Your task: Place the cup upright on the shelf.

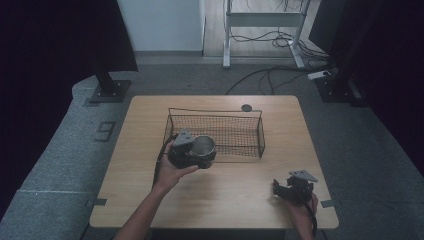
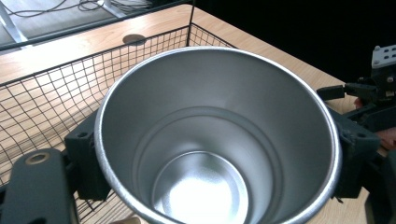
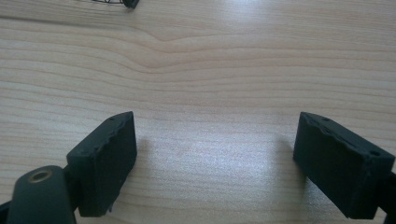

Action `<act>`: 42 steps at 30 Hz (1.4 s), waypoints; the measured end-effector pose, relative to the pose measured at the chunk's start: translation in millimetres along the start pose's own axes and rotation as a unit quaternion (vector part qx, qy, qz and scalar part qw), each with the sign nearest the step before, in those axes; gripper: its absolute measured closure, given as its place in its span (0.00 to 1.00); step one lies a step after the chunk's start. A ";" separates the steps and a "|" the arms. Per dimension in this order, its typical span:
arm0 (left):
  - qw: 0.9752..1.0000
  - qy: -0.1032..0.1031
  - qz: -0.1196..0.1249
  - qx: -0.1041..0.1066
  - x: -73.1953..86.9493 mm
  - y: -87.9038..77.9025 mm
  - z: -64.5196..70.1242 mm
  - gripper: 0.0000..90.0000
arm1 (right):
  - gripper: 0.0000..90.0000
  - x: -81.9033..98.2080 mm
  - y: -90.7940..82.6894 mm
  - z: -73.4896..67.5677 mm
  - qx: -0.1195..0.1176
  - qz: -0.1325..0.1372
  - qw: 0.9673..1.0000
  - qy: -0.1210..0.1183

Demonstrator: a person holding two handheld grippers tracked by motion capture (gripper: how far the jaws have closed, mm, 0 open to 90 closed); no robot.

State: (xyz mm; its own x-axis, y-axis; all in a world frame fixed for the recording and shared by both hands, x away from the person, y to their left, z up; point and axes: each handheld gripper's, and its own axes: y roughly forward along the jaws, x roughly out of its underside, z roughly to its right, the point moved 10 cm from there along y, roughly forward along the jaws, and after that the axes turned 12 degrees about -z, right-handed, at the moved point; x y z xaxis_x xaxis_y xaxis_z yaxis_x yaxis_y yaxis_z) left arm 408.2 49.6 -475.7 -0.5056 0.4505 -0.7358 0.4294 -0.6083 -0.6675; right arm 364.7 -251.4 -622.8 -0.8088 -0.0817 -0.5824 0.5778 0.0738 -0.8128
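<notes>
Gripping a metal cup (image 1: pixel 202 146) by its outside wall, the left gripper (image 1: pixel 192 152) holds it above the bench (image 1: pixel 150 150) at the near-left corner of a wire basket (image 1: pixel 235 131), about nine o'clock from the bench's middle. In the left gripper view its black fingers (image 2: pixel 86 156) pinch the cup (image 2: pixel 210 140) from both sides, open mouth toward the camera. The right gripper (image 1: pixel 292 189) rests on the bench at about four o'clock, its fingers (image 3: pixel 105 161) spread wide around nothing. The smooth, tapered wall could slide out of the pinch if the hand tilts. The cup could also catch the basket's rim on its way in and tip.
</notes>
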 end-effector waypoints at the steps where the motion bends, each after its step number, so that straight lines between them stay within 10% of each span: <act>1: 1.000 -0.001 -0.001 0.000 0.1 -0.1 -0.8 0.18 | 0.15 0.0 0.0 0.0 0.000 0.000 1.000 0.000; 42: 1.000 -0.023 -0.004 -0.006 -26.9 4.1 -34.1 0.18 | 0.15 -0.2 0.1 0.1 0.000 0.001 1.000 0.000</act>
State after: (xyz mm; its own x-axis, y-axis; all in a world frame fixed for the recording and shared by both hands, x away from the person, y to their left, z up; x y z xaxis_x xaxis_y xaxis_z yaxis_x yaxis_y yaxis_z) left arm 449.1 57.2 -462.6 -0.5423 0.4251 -0.7248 0.4347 -0.5962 -0.6749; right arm 364.9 -251.4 -622.7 -0.8079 -0.0822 -0.5835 0.5789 0.0738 -0.8120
